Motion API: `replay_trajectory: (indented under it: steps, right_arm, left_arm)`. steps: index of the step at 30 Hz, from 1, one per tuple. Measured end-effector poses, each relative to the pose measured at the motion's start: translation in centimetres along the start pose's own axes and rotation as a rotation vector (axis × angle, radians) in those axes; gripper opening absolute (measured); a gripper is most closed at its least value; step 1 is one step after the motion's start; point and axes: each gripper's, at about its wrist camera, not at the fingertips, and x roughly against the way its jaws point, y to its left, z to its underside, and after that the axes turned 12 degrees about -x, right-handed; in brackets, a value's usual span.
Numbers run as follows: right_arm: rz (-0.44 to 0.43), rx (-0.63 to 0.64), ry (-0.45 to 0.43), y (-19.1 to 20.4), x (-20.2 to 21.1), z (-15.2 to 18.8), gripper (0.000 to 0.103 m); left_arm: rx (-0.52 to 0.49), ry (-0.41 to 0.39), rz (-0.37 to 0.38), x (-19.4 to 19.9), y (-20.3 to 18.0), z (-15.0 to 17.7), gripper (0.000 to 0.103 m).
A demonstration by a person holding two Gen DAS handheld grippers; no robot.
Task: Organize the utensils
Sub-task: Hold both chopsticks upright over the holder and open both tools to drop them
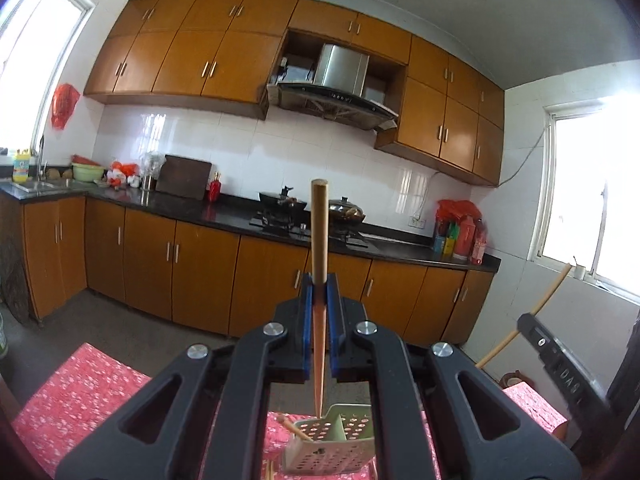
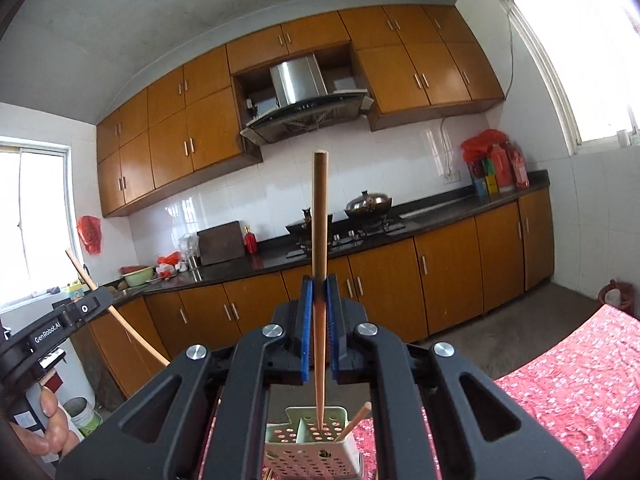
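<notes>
**Two chopsticks poised over the holder**

Two hand-held grippers each carry one wooden chopstick above a perforated utensil holder on a red floral tablecloth.

Left wrist view: the left gripper (image 1: 320, 292) is clamped tight on a chopstick (image 1: 319, 232), blue pads pinching it about mid-length. The stick stands near upright, its narrow tip hanging over the utensil holder (image 1: 332, 450), where another chopstick (image 1: 294, 428) leans at the rim. The tablecloth (image 1: 80, 392) spreads below.

Right wrist view: the right gripper (image 2: 319, 292) is likewise closed on its own chopstick (image 2: 319, 220), tip pointing into one compartment of the holder (image 2: 312, 452); a further stick (image 2: 356, 420) rests there already.

Each stick looks light, stiff and smooth, so a mid-shaft pinch seems likely to hold but may let it pivot.
</notes>
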Motion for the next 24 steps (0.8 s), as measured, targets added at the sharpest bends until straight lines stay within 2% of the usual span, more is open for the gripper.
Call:
replay_trajectory:
  steps: [6, 11, 16, 19, 24]
  right_arm:
    - [0.034, 0.012, 0.088, -0.8, -2.6, 2.8, 0.008]
    - [0.049, 0.018, 0.121, -0.8, -2.9, 3.4, 0.008]
    - [0.061, 0.026, 0.135, -0.7, -2.6, 3.0, 0.009]
    - [0.07, 0.027, 0.116, -0.8, -2.0, 2.5, 0.022]
    - [0.092, 0.044, 0.088, -1.6, 0.8, 1.3, 0.024]
  left_arm:
    - [0.005, 0.066, 0.002, -3.3, -0.1, 2.6, 0.008]
    - [-0.005, 0.13, 0.008, -5.0, -0.2, 4.3, 0.008]
    - [-0.004, 0.132, -0.003, -4.2, 0.5, 4.2, 0.015]
    - [0.002, 0.124, -0.018, -3.1, 1.2, 3.8, 0.017]
    - [-0.002, 0.109, -0.05, 0.0, 2.3, 3.4, 0.022]
